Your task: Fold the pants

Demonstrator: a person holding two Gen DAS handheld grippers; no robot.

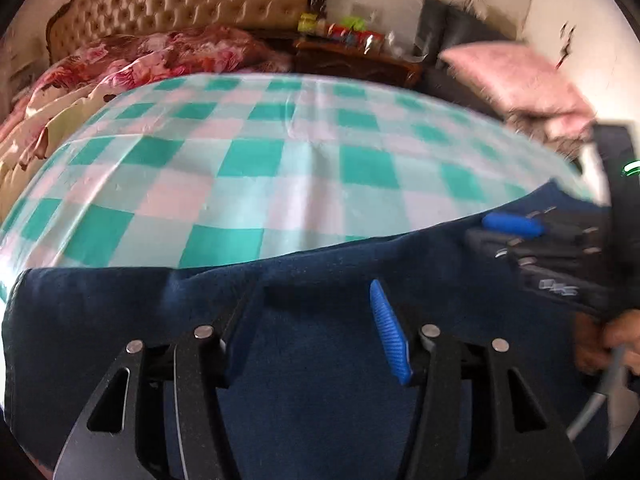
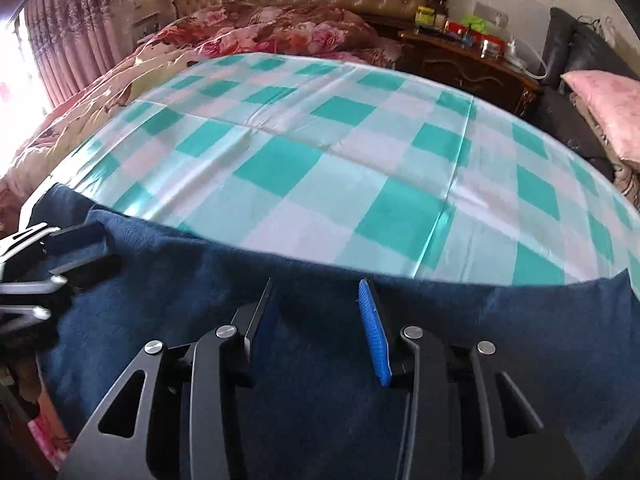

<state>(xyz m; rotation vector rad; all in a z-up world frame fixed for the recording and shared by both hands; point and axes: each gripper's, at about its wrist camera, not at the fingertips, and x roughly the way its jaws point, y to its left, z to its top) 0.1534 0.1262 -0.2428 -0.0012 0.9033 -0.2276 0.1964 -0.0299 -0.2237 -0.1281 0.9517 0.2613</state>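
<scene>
Left wrist view: dark blue pants [image 1: 320, 320] are lying flat on the bed beneath both hand-held grippers, left [image 1: 316, 316] and right [image 2: 316, 312], jaws partly open, gripping nothing; folding looks unfinished.

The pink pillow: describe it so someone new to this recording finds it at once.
Start at the bed with the green checked sheet and go to its right edge, past the dark wooden nightstand. There the pink pillow lies on a black sofa. It is plain pale pink, unlike the red floral quilt by the headboard.
</scene>
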